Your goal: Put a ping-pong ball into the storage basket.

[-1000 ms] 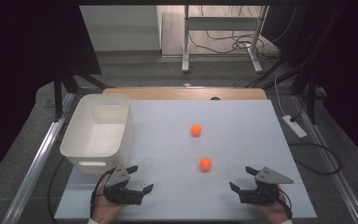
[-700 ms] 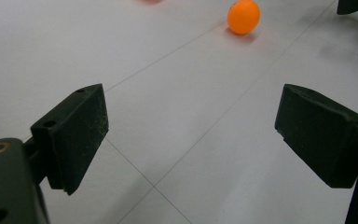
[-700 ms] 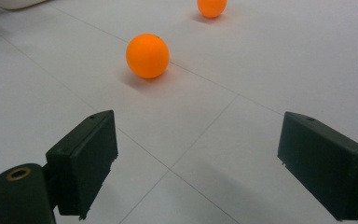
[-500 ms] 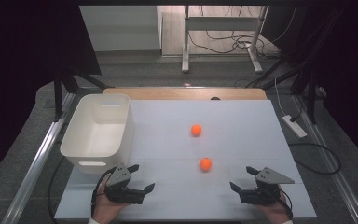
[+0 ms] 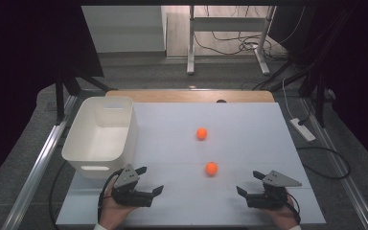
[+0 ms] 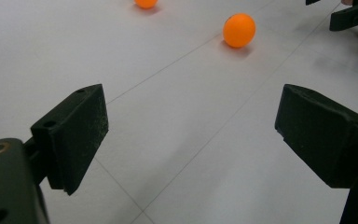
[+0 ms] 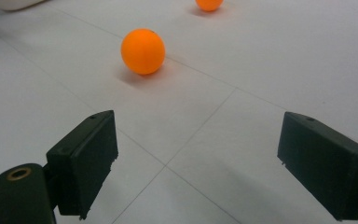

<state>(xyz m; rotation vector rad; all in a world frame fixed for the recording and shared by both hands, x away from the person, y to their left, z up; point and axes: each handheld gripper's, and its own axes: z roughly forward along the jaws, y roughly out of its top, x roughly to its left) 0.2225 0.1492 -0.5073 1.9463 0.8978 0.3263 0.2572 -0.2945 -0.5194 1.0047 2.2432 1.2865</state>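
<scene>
Two orange balls lie on the white table (image 5: 249, 129): the near ball (image 5: 211, 168) (image 6: 238, 30) (image 7: 143, 51) and the far ball (image 5: 201, 133) (image 6: 145, 3) (image 7: 209, 4). My left gripper (image 5: 152, 179) (image 6: 191, 135) rests at the front left, open, with nothing between its jaws. Open too and holding nothing, my right gripper (image 5: 249, 183) (image 7: 200, 163) sits at the front right. The near ball is ahead of both grippers, between them and apart from each.
A white plastic bin (image 5: 100, 136) stands at the table's left, just beyond my left gripper. A wooden strip (image 5: 187, 96) runs along the far edge. Cables and a power strip (image 5: 303, 129) lie on the floor to the right.
</scene>
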